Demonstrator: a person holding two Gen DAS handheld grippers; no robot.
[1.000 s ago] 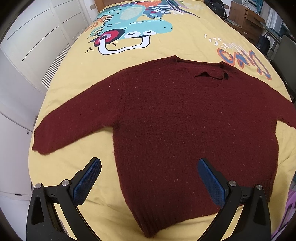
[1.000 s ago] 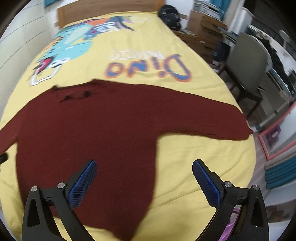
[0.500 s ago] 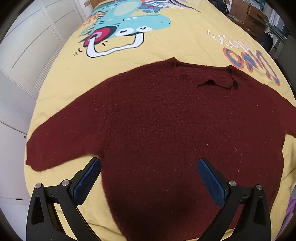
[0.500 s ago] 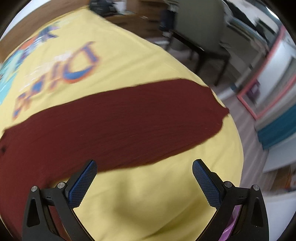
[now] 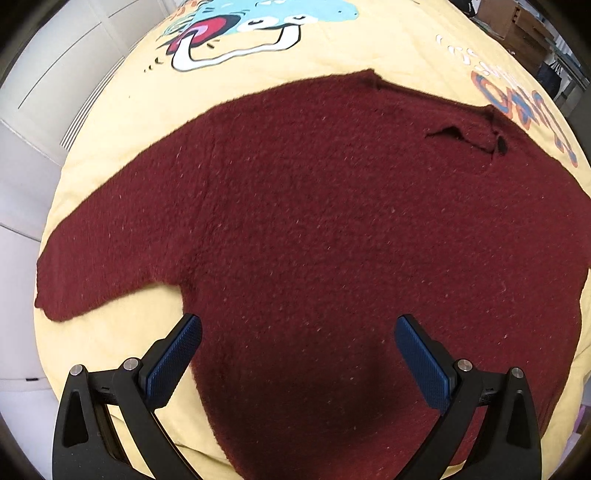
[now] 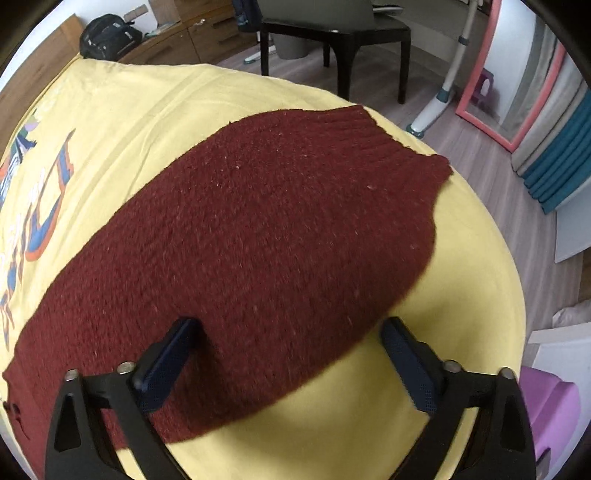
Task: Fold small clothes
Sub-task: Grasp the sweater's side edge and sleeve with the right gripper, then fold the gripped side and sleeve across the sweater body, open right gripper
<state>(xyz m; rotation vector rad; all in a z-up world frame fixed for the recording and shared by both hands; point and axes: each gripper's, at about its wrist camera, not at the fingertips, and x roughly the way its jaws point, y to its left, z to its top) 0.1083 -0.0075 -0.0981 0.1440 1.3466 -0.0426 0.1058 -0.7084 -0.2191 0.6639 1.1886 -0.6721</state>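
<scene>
A dark red knitted sweater (image 5: 332, 229) lies spread flat on a yellow bedspread (image 5: 332, 48), sleeves out to both sides, neckline at the far right. My left gripper (image 5: 297, 356) is open and empty, low over the sweater's body near the left armpit. The sweater's right sleeve (image 6: 258, 236) fills the right wrist view, its ribbed cuff pointing to the bed's far edge. My right gripper (image 6: 288, 363) is open and empty, close over the sleeve, its jaws straddling the sleeve's near edge.
The bedspread (image 6: 147, 110) carries a cartoon dinosaur print (image 5: 236, 33) and lettering (image 6: 40, 214). White wardrobe doors (image 5: 44, 92) stand left of the bed. A dark chair (image 6: 332, 33), a wooden dresser (image 6: 184, 40), a pink-framed mirror (image 6: 491, 92) and wood floor lie beyond the right edge.
Both grippers came down closer to the sweater. The right gripper swung right from the body out along the right sleeve. Both stayed open.
</scene>
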